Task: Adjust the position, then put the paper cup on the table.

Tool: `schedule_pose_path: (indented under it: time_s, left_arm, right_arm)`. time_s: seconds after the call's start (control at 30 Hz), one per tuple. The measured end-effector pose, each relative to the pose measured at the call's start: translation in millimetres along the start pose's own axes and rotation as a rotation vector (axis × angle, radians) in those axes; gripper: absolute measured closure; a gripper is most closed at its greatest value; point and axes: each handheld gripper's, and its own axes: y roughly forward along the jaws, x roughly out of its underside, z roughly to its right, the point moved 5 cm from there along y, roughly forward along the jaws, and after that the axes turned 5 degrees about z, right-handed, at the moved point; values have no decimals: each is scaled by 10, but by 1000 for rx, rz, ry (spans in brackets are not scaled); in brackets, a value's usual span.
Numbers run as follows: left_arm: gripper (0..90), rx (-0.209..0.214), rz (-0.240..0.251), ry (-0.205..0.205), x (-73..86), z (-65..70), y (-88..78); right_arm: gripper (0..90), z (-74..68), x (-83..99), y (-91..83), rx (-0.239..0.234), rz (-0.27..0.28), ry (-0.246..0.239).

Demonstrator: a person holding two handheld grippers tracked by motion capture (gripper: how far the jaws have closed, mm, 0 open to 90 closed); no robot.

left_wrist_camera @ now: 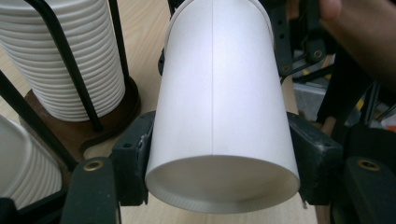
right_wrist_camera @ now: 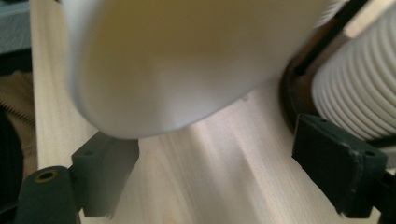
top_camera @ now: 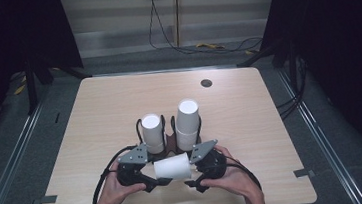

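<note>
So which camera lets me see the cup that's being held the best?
The left gripper view: the paper cup shows nearly whole and sharp, pinched on both sides by the left gripper. The high view shows the cup small, lying sideways between both grippers. The right gripper view shows it close and blurred, above open jaws.

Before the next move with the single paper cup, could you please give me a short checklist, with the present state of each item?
1. Left gripper jaws clamp the paper cup: ok.
2. Right gripper jaws open, off the cup: ok.
3. Cup undented where visible: ok.
4. Cup lifted clear of the table: cannot tell.
5. Both cup stacks upright in the holder: ok.
</note>
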Motion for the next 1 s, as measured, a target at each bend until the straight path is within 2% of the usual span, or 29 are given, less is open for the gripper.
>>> schedule_pose_path:
  time_s: [0.13, 0.27, 0.43, 0.57, 0.8, 0.87, 1.0]
  left_arm:
    - [340, -12, 27, -2, -6, 3, -11]
    - [340, -27, 52, -13, 25, 5, -11]
    - [340, -48, 105, -24, 63, 14, 4]
    - [340, -53, 141, -7, 86, 22, 7]
    - [338, -54, 182, -9, 122, 11, 15]
    - [337, -55, 170, -3, 136, 8, 16]
    - [337, -54, 188, -7, 165, 5, 23]
  right_arm:
    - [140, 9, 83, -59, 29, 91, 46]
    - [141, -13, 140, -97, 26, 157, 76]
    - [144, -67, 213, -96, 41, 211, 96]
    - [145, -80, 246, -124, 41, 281, 123]
    - [138, -89, 252, -149, 25, 351, 150]
    - [138, -97, 236, -159, 18, 373, 157]
    - [138, -95, 204, -174, 14, 422, 168]
